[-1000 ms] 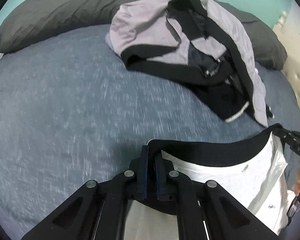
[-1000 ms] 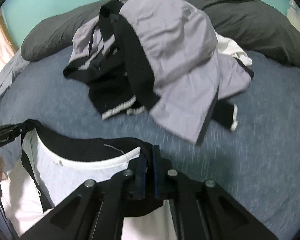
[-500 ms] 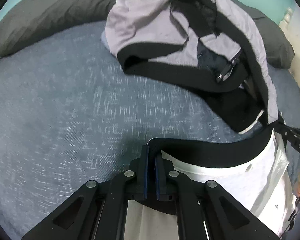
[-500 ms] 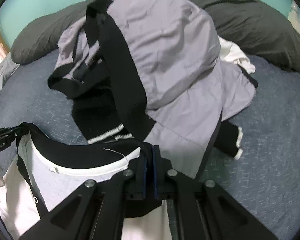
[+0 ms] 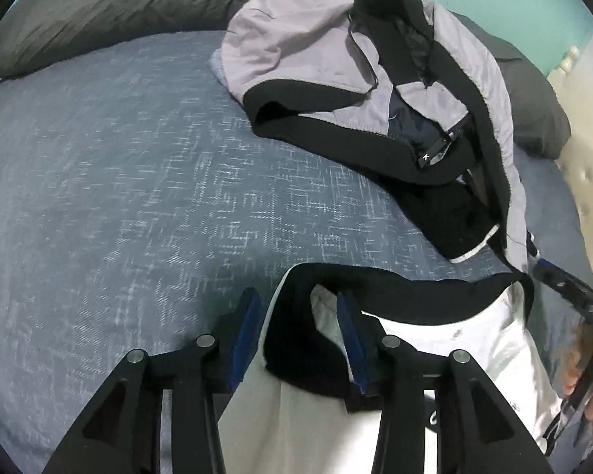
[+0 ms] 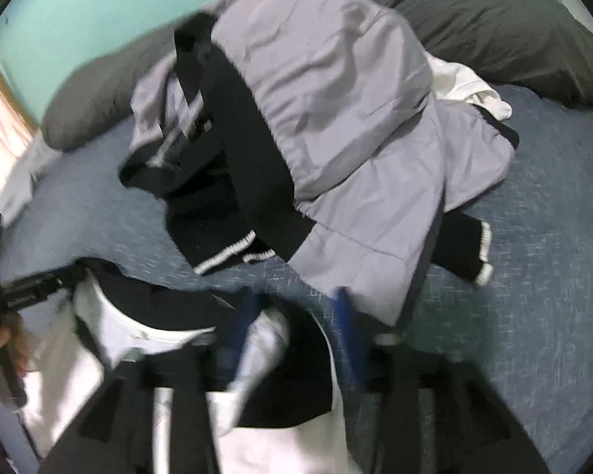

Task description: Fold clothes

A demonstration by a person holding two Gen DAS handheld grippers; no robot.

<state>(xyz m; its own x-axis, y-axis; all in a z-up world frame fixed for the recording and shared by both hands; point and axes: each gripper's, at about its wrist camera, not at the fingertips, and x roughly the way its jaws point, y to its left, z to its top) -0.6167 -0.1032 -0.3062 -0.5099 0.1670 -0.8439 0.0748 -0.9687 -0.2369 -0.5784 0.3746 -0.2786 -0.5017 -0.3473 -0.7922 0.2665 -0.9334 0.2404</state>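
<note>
Both grippers have just been opening. The left gripper (image 5: 299, 331) stands with jaws apart, the shirt (image 5: 446, 339) with its black collar lying loose between them on the bed (image 5: 118, 181). The right gripper (image 6: 296, 328), blurred, is spread too, the shirt's other shoulder between its jaws. A grey jacket (image 6: 336, 118) is heaped just beyond, against the pillows (image 5: 99, 12).

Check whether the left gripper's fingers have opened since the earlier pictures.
Yes. The left gripper has just been opening: its fingers now stand apart, the white-and-black shirt loose between them on the blue bedspread.
</note>
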